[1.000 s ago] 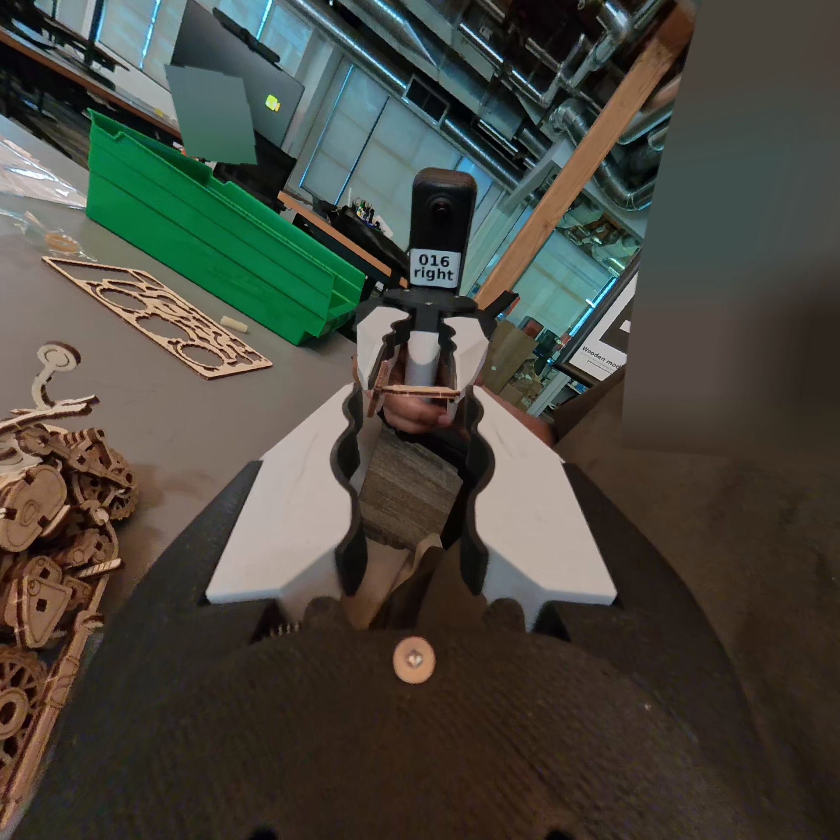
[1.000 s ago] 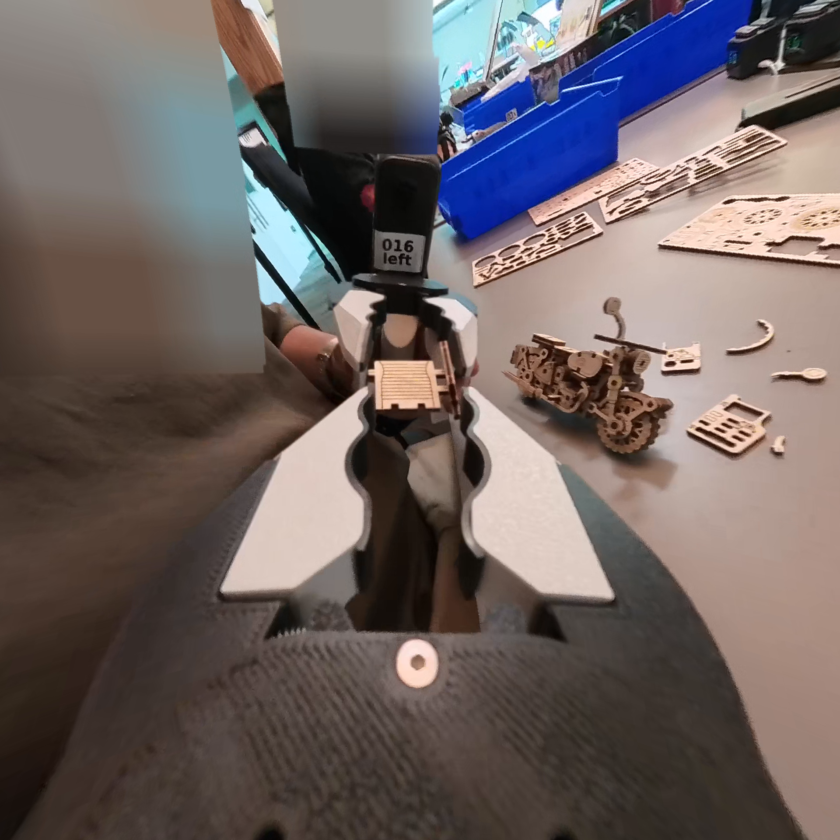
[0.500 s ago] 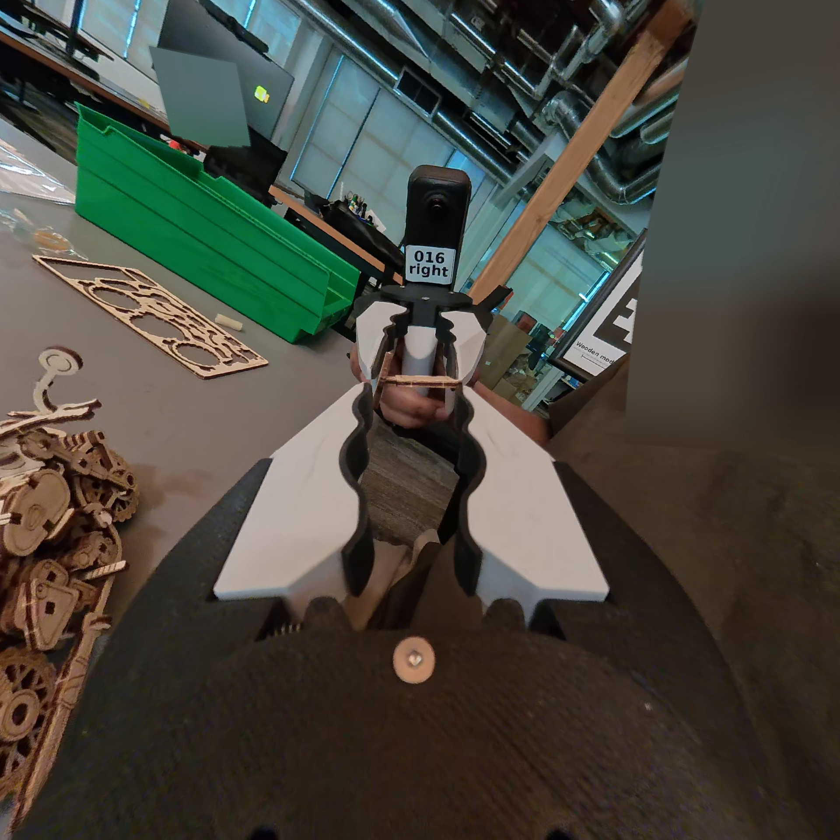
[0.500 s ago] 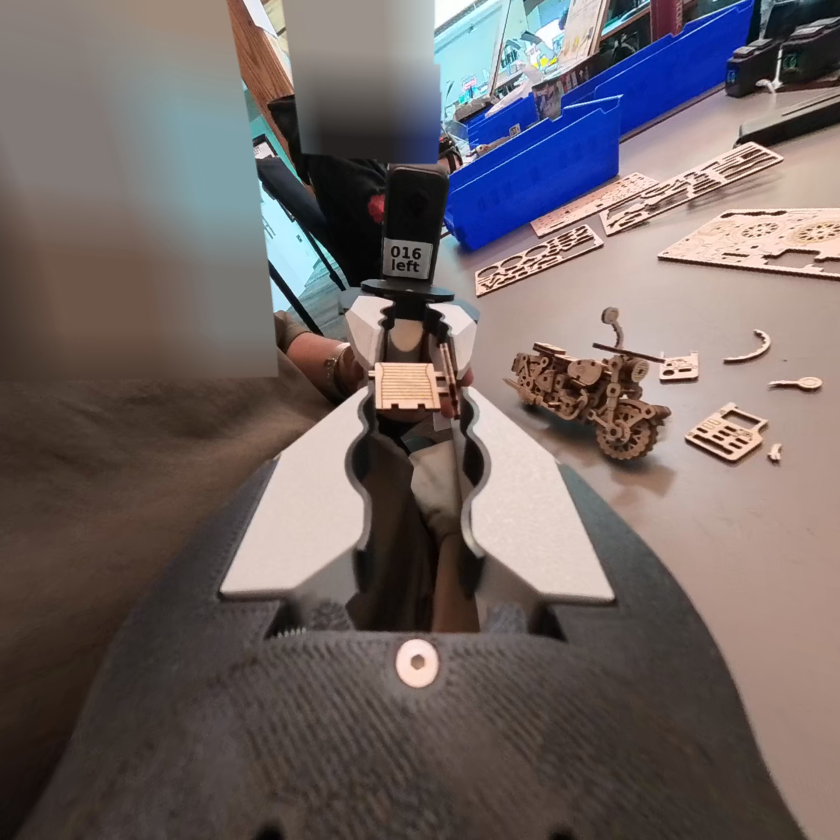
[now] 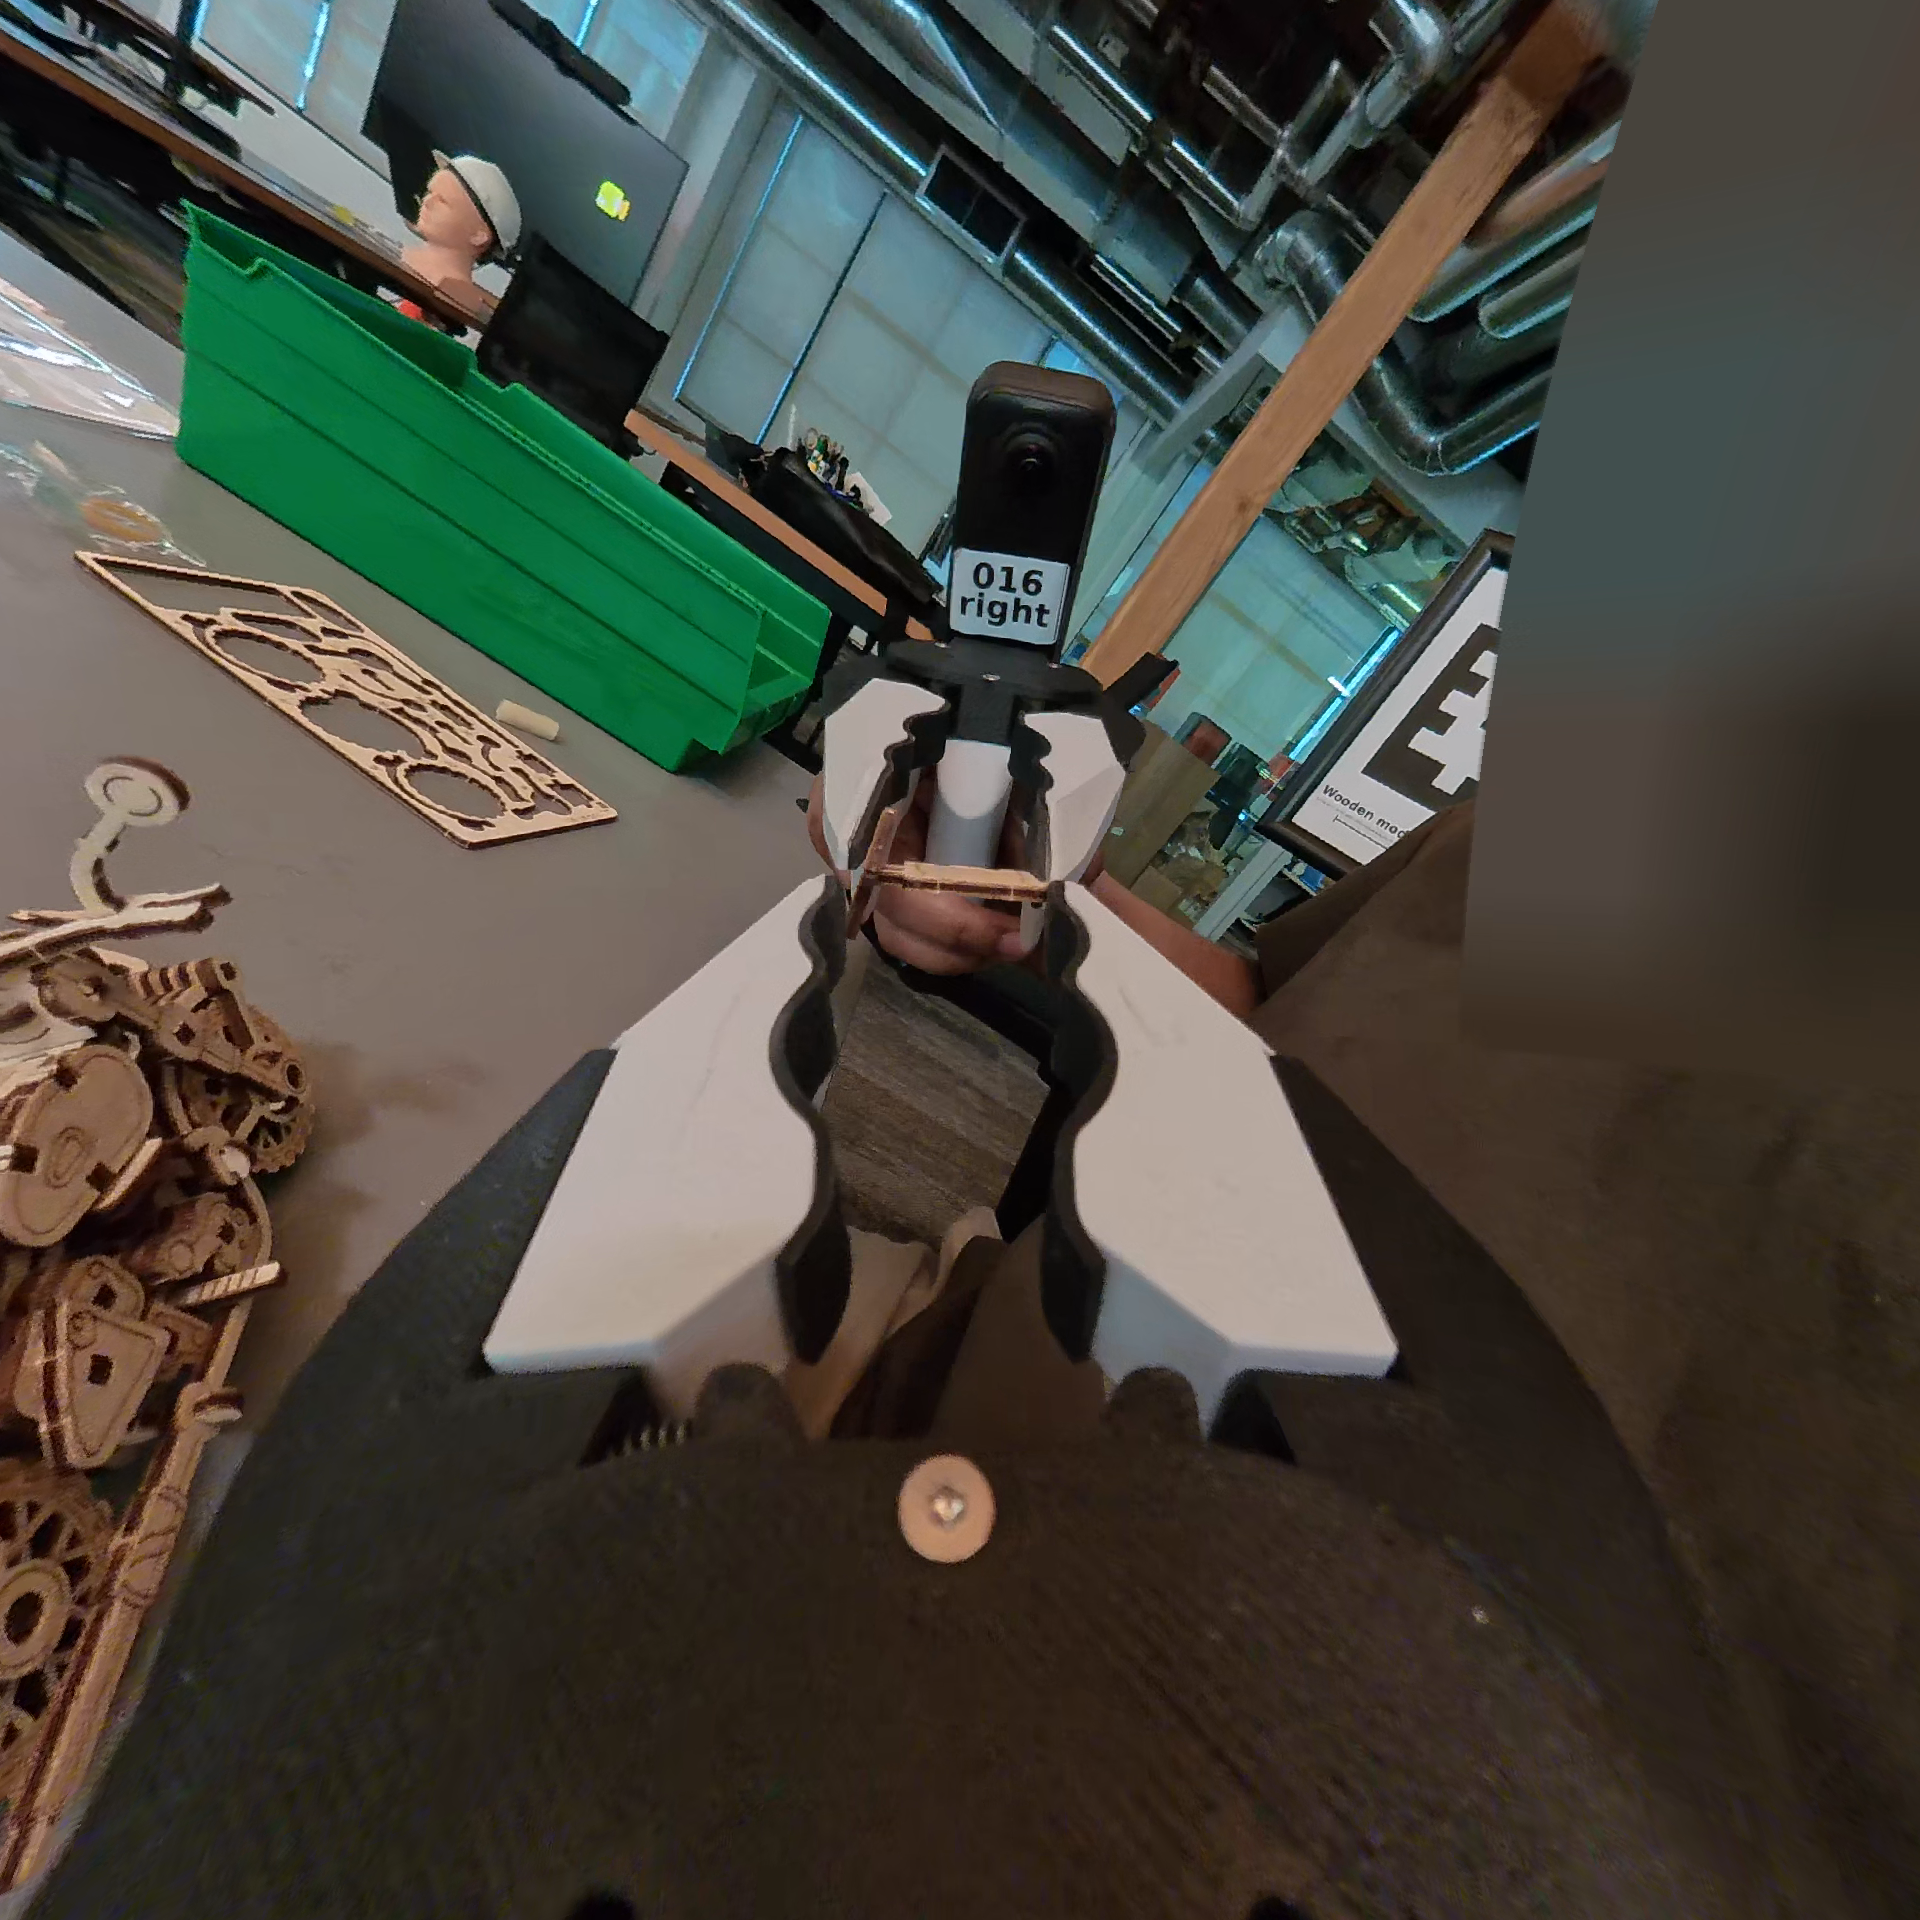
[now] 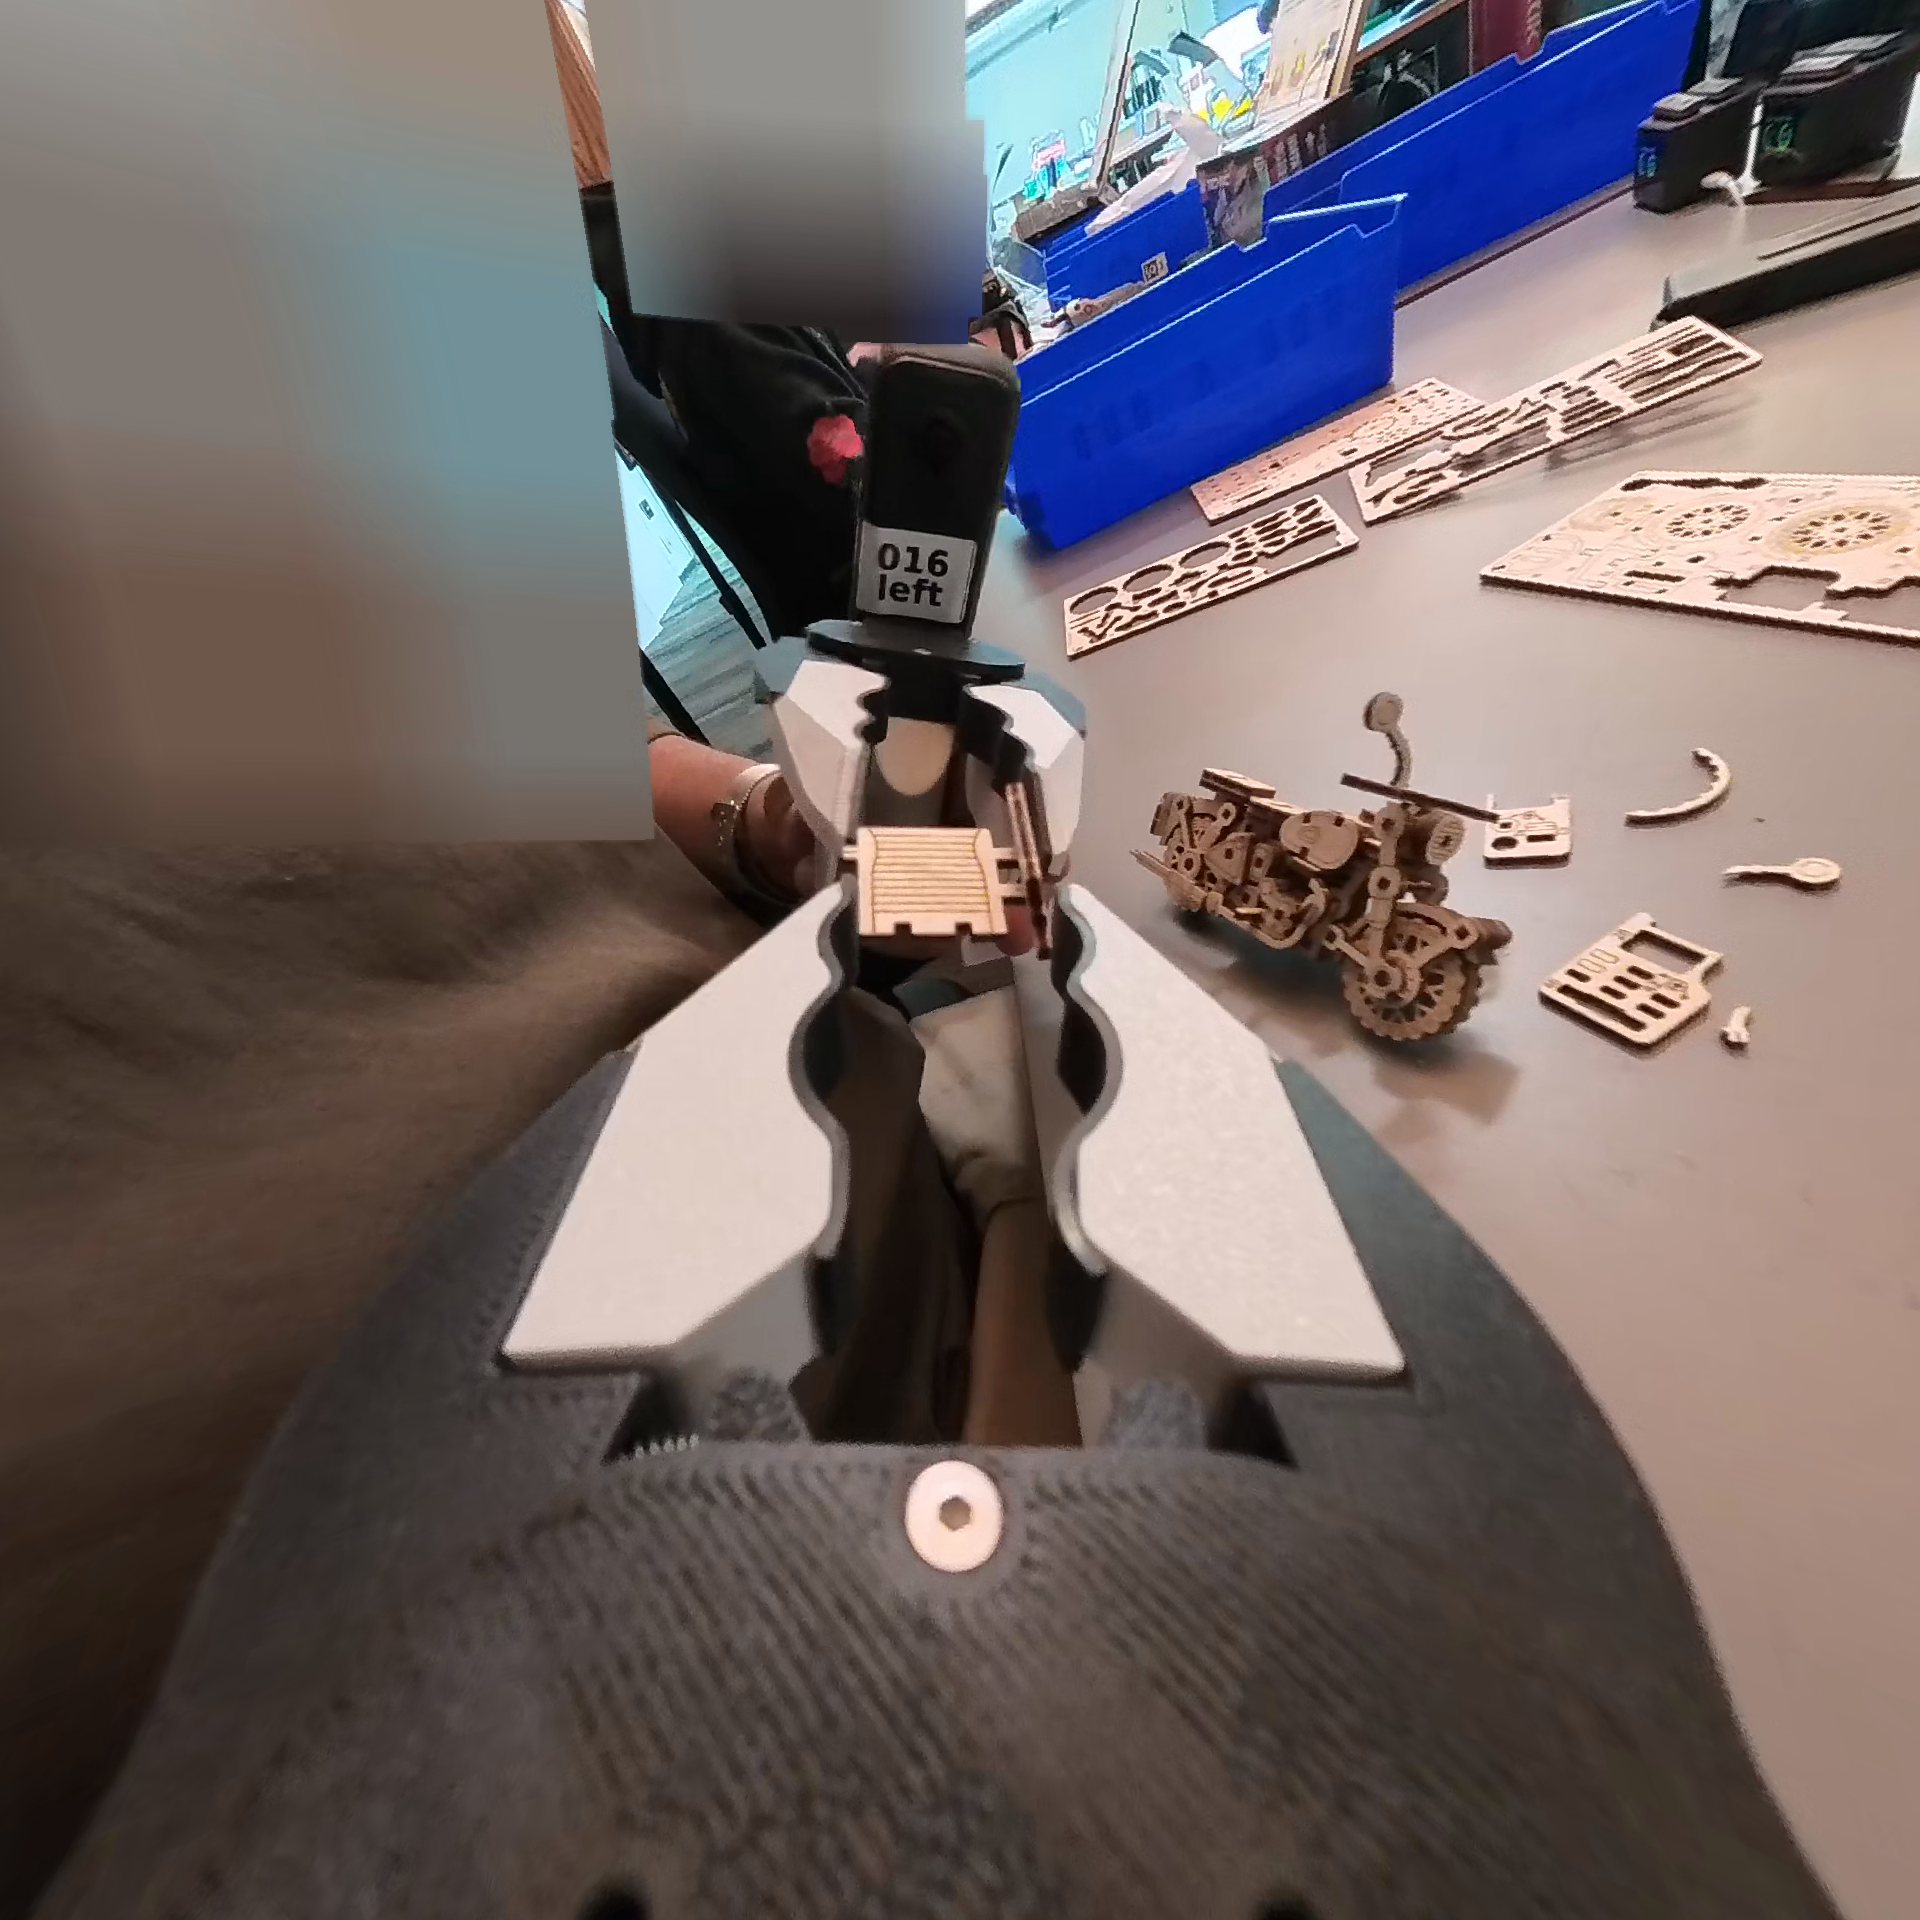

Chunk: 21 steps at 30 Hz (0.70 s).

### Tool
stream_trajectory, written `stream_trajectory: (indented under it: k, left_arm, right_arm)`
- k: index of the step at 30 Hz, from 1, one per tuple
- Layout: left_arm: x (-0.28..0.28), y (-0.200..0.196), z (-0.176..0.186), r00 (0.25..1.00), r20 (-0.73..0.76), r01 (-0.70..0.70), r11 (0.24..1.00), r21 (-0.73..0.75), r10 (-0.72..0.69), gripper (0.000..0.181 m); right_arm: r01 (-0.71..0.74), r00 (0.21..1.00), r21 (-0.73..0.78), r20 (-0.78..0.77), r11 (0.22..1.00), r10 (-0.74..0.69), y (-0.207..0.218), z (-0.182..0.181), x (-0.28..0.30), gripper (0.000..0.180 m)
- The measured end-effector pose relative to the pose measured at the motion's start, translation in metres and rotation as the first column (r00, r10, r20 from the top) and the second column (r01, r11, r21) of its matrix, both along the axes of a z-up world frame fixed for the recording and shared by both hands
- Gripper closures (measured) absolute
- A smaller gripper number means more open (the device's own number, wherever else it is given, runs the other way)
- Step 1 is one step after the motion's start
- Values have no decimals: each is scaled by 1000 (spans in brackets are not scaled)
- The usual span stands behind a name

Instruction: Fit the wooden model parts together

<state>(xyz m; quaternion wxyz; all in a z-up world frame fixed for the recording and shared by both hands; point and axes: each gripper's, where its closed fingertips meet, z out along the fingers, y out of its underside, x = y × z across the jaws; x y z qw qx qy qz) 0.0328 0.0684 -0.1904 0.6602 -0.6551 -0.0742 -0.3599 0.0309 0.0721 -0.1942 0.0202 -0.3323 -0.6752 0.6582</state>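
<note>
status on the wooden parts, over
left gripper and right gripper tip to tip, fingers narrowed, which grips unclear. slatted panel between, side piece at its edge. nothing blocking.

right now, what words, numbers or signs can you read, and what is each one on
not copying writing; it stands on:
white sticker on black camera, left wrist view: legible
white sticker on black camera, right wrist view: legible
framed sign by wooden post: partly cut off
box in blue bin: too small

free: bare table [image 6: 1558, 1299] right | blocked: wooden motorcycle [image 6: 1340, 894], loose parts [image 6: 1631, 982], blue bin [image 6: 1216, 416]
</note>
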Motion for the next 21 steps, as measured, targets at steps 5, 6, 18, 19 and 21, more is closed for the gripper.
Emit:
stream_trajectory:
  k: [5,6,18,19,21]
  left_arm:
    - [0,0,-1,1000,6,7,1000,-7,-7,146]
    - [1,0,-1,1000,8,12,1000,-8,-12,148]
    - [-1,0,-1,999,-36,-23,1000,4,23,144]
    - [-1,0,-1,999,-38,-23,1000,3,23,144]
    - [-1,0,-1,999,-38,-23,1000,1,23,144]
  right_arm:
    - [0,1000,13,0,1000,0,0,-2,0,143]
    - [2,1000,15,2,1000,-2,0,-2,0,142]
    - [-11,999,-14,42,1000,12,-1,-3,1,145]
    - [-12,999,-15,43,1000,12,-1,-3,1,145]
    - [-10,999,-11,42,1000,11,-1,-3,1,145]
